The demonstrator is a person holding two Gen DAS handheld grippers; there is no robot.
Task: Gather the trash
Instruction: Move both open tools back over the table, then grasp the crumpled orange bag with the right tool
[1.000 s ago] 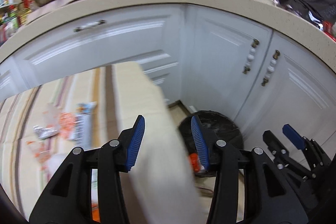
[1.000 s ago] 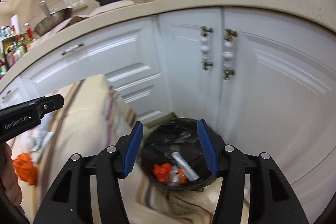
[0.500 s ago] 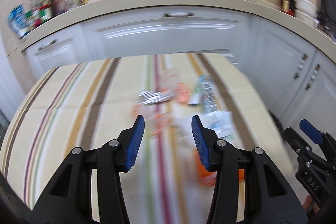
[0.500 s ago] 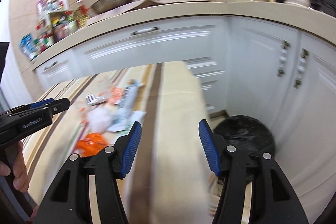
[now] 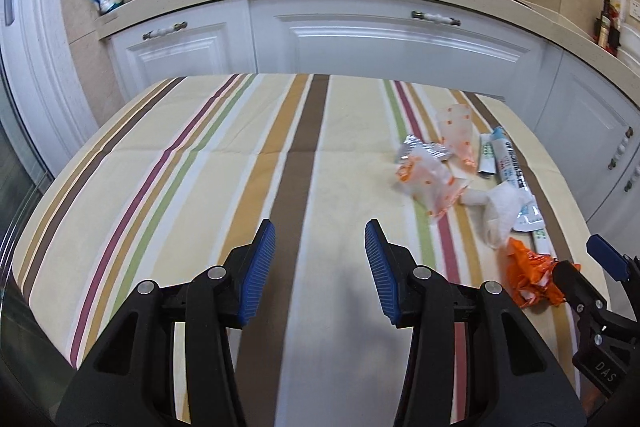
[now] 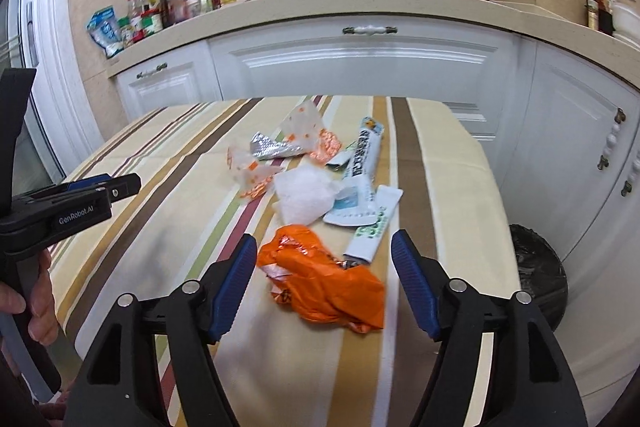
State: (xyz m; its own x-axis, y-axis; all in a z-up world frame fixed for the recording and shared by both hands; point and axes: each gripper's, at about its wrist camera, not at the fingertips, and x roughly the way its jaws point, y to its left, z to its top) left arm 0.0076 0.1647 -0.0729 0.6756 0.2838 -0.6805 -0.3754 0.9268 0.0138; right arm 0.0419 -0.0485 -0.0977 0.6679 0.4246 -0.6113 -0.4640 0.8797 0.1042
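Right gripper [image 6: 324,279] had just been opening, jaws wide with the orange wrapper [image 6: 324,287] lying between them, untouched. It looked light, crinkly and springy, so I'd pinch the bunched middle. Left gripper [image 5: 320,267] was apart over bare cloth [image 5: 200,155]. More wrappers [image 6: 304,195] lay just beyond; bin [image 6: 540,279] off right.

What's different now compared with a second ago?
Both claws swung from the black-lined trash bin back over the striped tablecloth. The right claw has just been opening around the crumpled orange wrapper, not gripping it. The left claw is empty and as open as before.
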